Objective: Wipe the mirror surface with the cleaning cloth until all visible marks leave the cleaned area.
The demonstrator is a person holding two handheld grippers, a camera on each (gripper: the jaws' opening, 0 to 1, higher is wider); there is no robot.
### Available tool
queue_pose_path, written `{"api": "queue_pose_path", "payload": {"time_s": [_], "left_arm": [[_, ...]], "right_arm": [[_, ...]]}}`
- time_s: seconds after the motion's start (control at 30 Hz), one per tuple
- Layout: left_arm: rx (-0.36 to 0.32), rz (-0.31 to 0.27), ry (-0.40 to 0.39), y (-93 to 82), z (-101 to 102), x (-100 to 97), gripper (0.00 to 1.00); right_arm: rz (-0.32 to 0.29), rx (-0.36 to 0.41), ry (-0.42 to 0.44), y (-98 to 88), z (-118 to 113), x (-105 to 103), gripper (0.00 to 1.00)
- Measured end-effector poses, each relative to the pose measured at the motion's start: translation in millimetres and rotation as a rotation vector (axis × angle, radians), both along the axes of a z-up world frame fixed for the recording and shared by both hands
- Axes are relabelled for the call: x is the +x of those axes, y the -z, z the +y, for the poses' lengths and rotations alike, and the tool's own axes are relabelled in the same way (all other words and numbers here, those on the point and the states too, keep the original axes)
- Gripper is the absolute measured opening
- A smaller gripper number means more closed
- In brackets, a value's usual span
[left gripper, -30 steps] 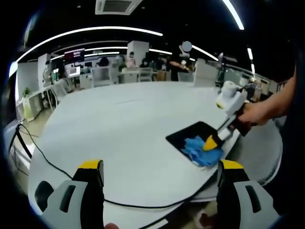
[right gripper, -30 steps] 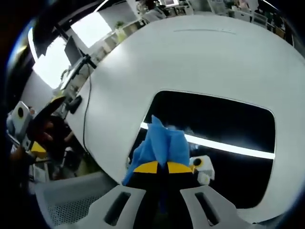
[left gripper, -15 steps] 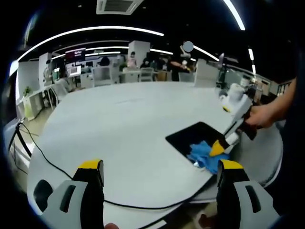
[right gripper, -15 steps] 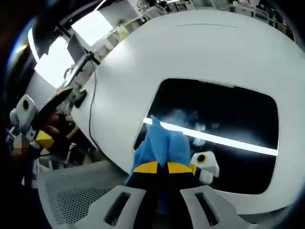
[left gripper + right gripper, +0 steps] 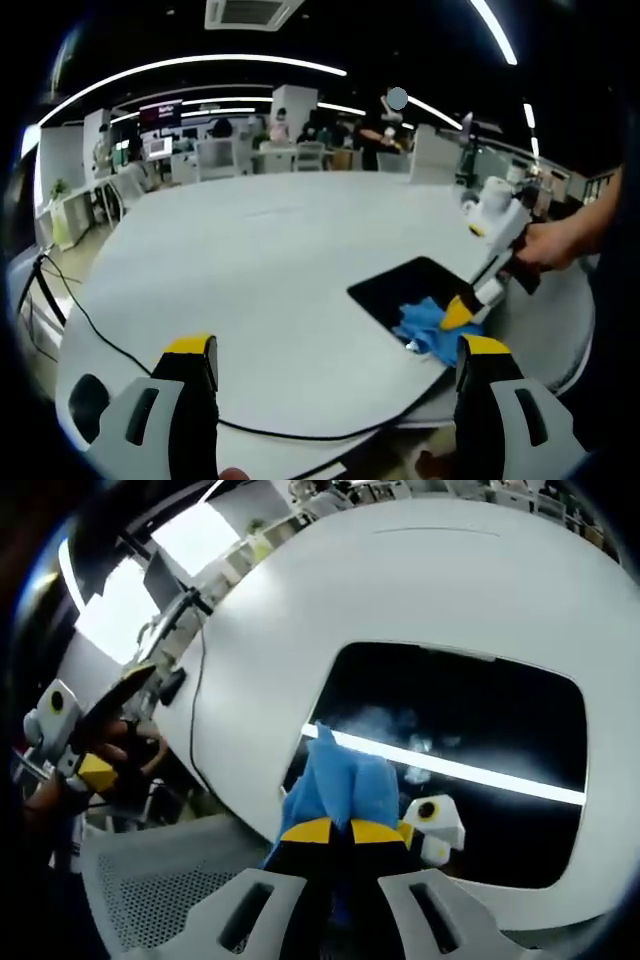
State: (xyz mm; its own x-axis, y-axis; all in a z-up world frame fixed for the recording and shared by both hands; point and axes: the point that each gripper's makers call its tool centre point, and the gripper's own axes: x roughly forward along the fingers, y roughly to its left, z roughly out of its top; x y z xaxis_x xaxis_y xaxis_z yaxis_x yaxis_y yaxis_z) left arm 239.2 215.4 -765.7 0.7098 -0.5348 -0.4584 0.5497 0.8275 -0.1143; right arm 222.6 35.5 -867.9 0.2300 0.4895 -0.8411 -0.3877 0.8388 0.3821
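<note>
A dark rectangular mirror (image 5: 470,740) lies flat on the white table (image 5: 420,590), reflecting a bright ceiling light strip and faint whitish smears (image 5: 385,720) near its middle. My right gripper (image 5: 332,832) is shut on a blue cleaning cloth (image 5: 340,780), pressing it on the mirror's near left corner. In the left gripper view the mirror (image 5: 405,285) sits at the table's right edge, with the cloth (image 5: 428,328) under the right gripper (image 5: 458,313), held by a hand. My left gripper (image 5: 335,365) hovers open over the table's near edge, well left of the mirror.
A black cable (image 5: 110,350) runs across the table's near left side. A mesh chair (image 5: 160,900) stands below the table edge. Desks, monitors and people fill the office at the back (image 5: 260,150). The wide table top (image 5: 250,240) is bare.
The right gripper slid the cloth toward the mirror's near corner and table edge about a second ago, then held almost still. The left gripper has stayed put.
</note>
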Motion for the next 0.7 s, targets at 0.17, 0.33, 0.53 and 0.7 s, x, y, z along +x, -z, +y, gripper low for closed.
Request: {"api": "queue_pose_path", "payload": {"time_s": [0.17, 0.33, 0.53, 0.7], "left_arm": [[0.000, -0.002, -0.003, -1.5, 0.4, 0.8, 1.00], [0.000, -0.002, -0.002, -1.7, -0.8, 1.0, 1.00], [-0.001, -0.001, 0.001, -1.9, -2.8, 0.0, 1.00], [0.001, 0.000, 0.004, -1.1, -3.4, -0.6, 1.00]], "right_arm": [[0.001, 0.000, 0.004, -0.3, -5.6, -0.3, 0.00], [0.001, -0.002, 0.015, -0.4, -12.3, 0.1, 0.00], [0.004, -0.011, 0.031, -0.5, -28.5, 0.0, 0.00], [0.006, -0.013, 0.051, -0.4, -38.9, 0.5, 0.00]]}}
